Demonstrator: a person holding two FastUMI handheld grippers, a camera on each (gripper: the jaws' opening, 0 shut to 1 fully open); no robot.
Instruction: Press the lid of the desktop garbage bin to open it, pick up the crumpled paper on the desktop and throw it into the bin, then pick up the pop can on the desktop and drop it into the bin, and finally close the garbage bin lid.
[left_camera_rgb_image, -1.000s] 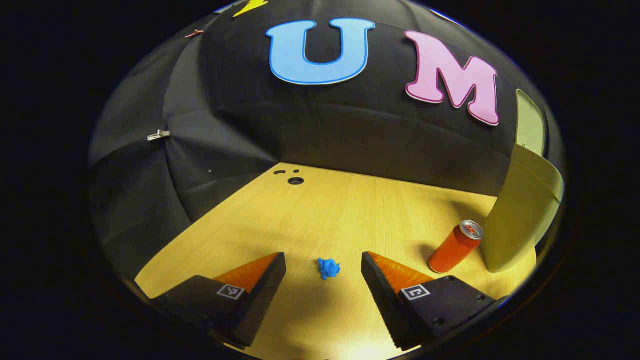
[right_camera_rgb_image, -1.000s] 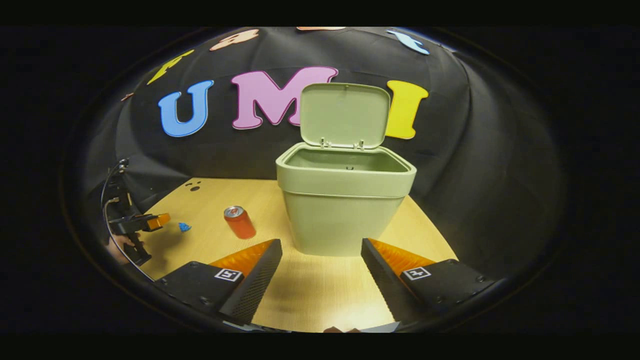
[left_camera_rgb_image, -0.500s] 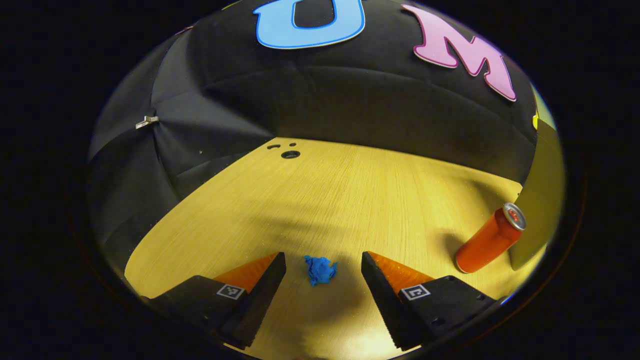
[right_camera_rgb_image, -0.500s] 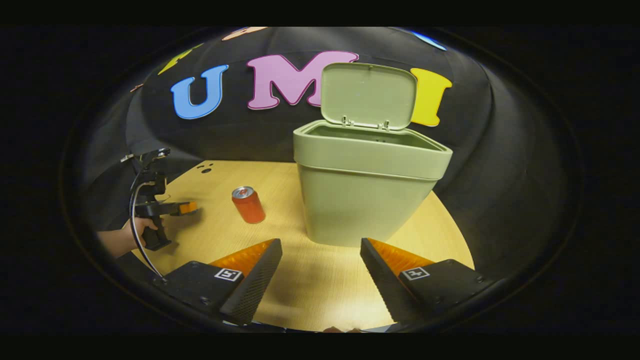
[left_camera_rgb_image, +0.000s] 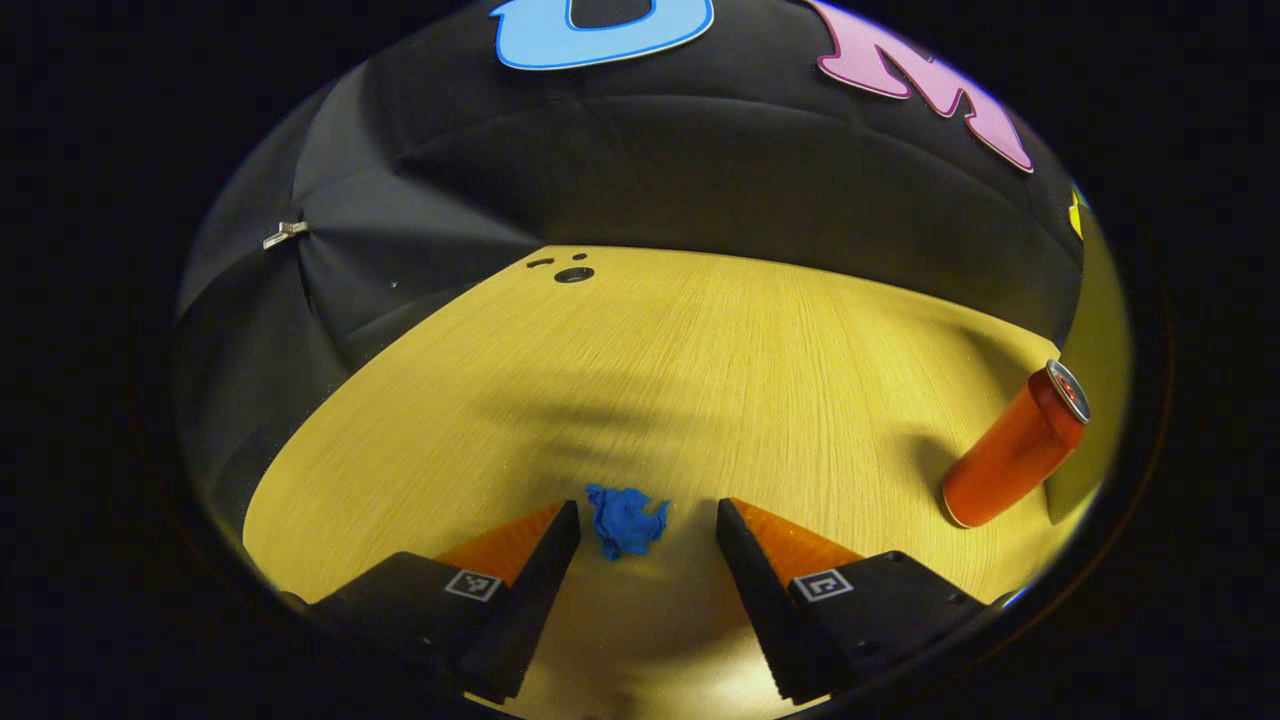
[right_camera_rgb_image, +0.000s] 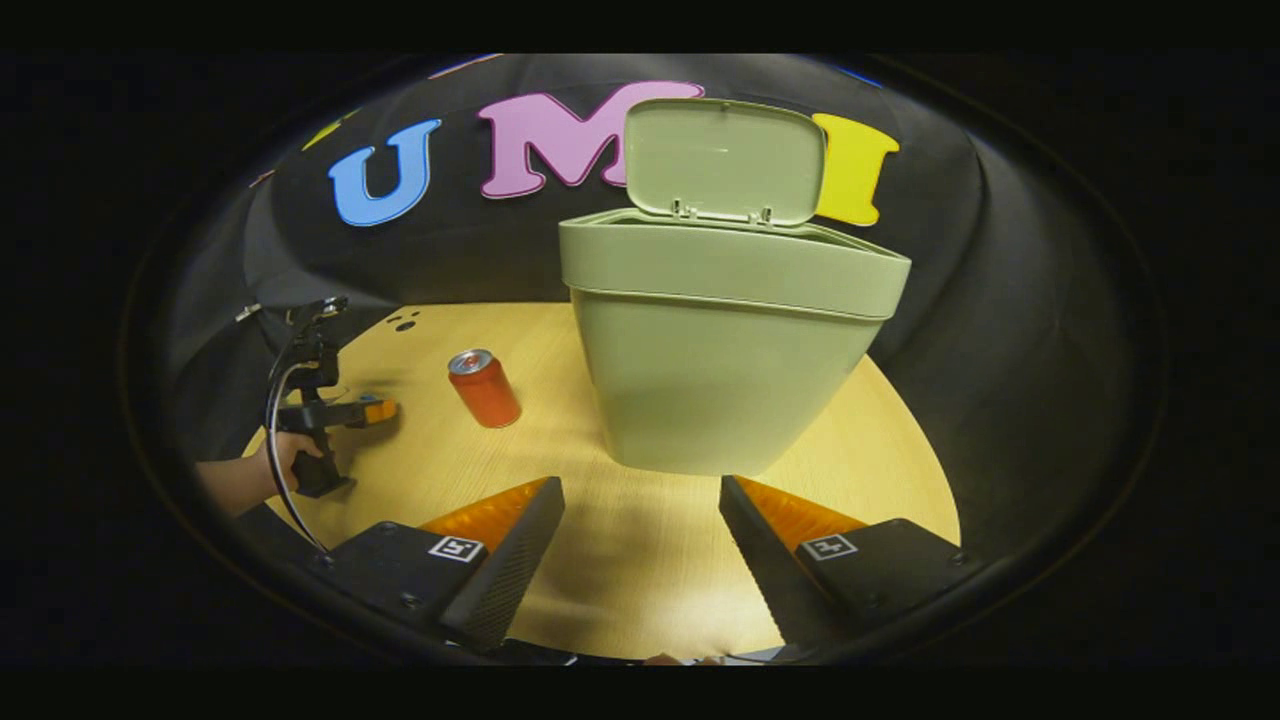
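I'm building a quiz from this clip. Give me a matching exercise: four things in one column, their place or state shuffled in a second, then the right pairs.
1. crumpled paper
2. pop can
3. bin lid
4. right hand-held gripper

a. standing upright on the desktop
b. raised open
c. between the left hand-held gripper's open fingers
d. open, empty, facing the bin

Pairs: 1-c, 2-a, 3-b, 4-d

Non-task items I logged: a light wooden table (left_camera_rgb_image: 700, 370), its grain running toward the far edge; a round hole (left_camera_rgb_image: 573, 274) with smaller holes beside it near the table's far left corner; a black cloth wall (left_camera_rgb_image: 640, 170) behind; a small metal clip (left_camera_rgb_image: 285, 234) pinned on the cloth at left.
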